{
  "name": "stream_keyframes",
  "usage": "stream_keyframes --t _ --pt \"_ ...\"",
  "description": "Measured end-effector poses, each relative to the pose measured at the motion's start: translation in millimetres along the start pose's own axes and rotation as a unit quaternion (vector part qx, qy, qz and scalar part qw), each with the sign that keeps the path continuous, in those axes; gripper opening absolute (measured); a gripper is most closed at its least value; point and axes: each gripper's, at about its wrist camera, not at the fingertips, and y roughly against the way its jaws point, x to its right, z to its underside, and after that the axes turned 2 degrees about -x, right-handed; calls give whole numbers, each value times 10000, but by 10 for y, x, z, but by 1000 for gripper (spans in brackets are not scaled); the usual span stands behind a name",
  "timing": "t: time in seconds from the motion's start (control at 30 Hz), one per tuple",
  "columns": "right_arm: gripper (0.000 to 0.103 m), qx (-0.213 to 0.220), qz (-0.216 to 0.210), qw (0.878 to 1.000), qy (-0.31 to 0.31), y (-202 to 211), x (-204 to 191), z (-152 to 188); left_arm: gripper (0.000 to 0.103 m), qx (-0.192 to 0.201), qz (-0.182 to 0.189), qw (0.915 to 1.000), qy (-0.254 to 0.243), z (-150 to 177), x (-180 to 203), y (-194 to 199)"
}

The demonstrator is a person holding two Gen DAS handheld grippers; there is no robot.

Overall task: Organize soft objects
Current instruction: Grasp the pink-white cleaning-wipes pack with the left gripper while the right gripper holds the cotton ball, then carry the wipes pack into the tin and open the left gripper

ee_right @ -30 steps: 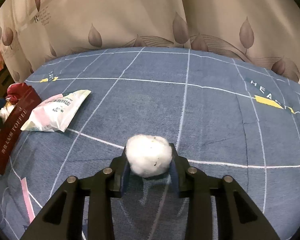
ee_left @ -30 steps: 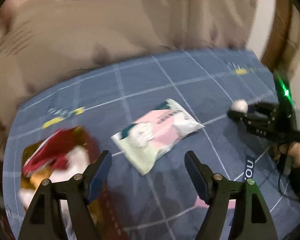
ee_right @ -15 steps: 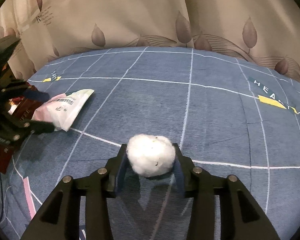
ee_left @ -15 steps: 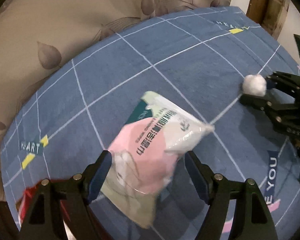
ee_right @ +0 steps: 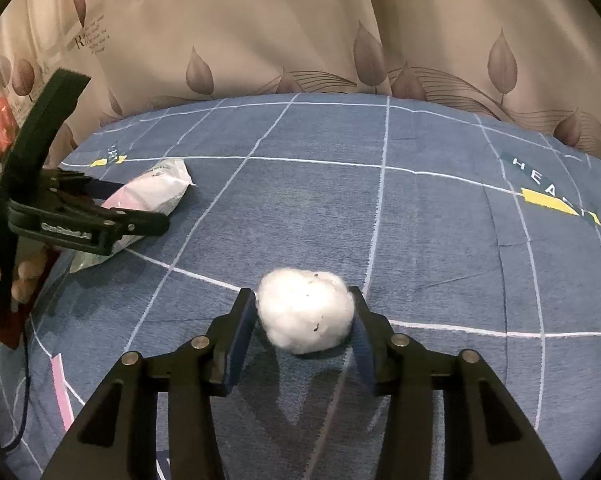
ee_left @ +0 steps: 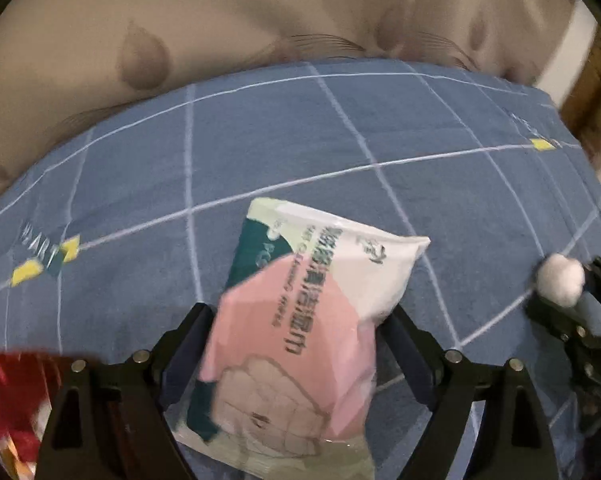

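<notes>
Since a moment ago the left gripper (ee_left: 296, 344) has closed in until its spread jaws straddle the tissue pack (ee_left: 300, 320) on the blue bedsheet (ee_left: 260, 152), long axis pointing away; right gripper (ee_right: 300, 328) clamps the cotton ball (ee_right: 305, 312)

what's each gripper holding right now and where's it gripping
Right gripper pinches the cotton ball across its middle. Left gripper straddles the wipes packet, apparently not yet clamped.

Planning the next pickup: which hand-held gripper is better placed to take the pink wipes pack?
Left. The left hand-held gripper already straddles the wipes pack, fingers on either side. The right hand-held gripper is occupied, shut on the cotton ball.
</notes>
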Motion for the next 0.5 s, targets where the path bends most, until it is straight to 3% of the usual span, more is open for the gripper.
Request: stream_keyframes --t 0.03,0.23,0.5 --pt "45 -3 -16 10000 2 -5 1 -5 80 27 -54 9999 94 25 5 27" --pt "46 -18 36 10000 52 -19 -16 -14 65 92 -380 9977 558 160 56 184" --pt "46 -34 153 9998 149 -25 -54 -3 64 271 -664 9943 792 392 157 399"
